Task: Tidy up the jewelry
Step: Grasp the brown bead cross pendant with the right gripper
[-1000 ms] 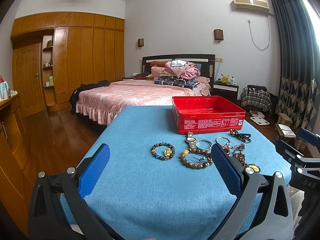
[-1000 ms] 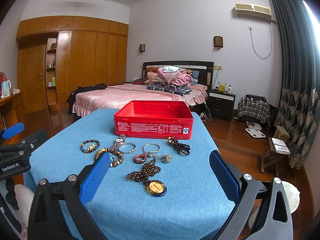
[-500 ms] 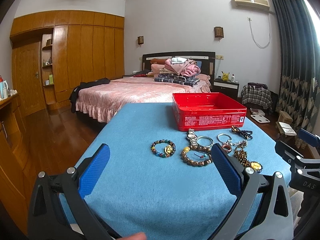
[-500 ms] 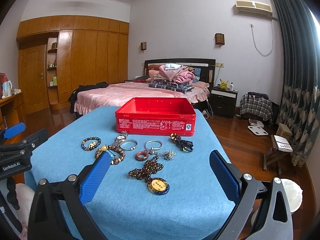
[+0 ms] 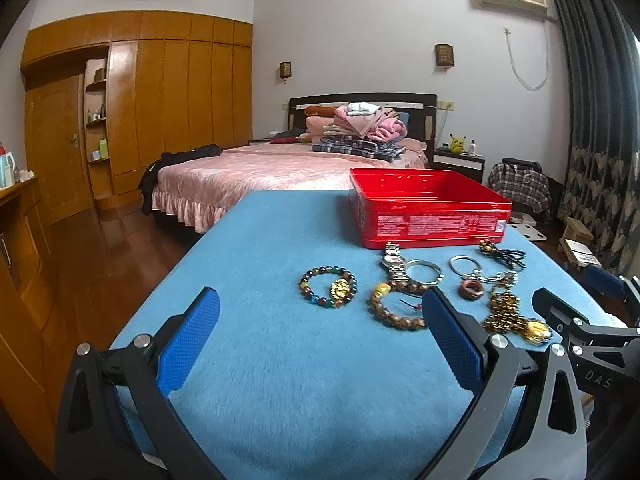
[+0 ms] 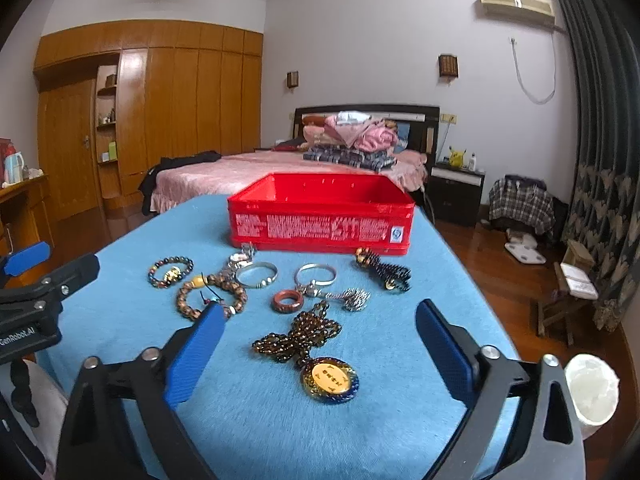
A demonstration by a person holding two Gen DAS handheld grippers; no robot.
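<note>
Left wrist: the left gripper (image 5: pixel 320 334) hangs released over the blue table (image 5: pixel 260 360), jewelry (image 5: pixel 400 292) strewn just in front of the red tin (image 5: pixel 430 222)

Right wrist: the right gripper (image 6: pixel 320 344), jaws just narrowing slightly but unclenched, frames a pendant (image 6: pixel 329 379) before the tin (image 6: pixel 320 226)

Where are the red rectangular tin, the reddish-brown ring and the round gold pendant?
Red rectangular tin (image 6: pixel 320 228): right wrist view, printed front wall.
Reddish-brown ring (image 6: pixel 287 301): right wrist view, near rim of the band.
Round gold pendant (image 6: pixel 329 378): right wrist view, centre of its face.
</note>
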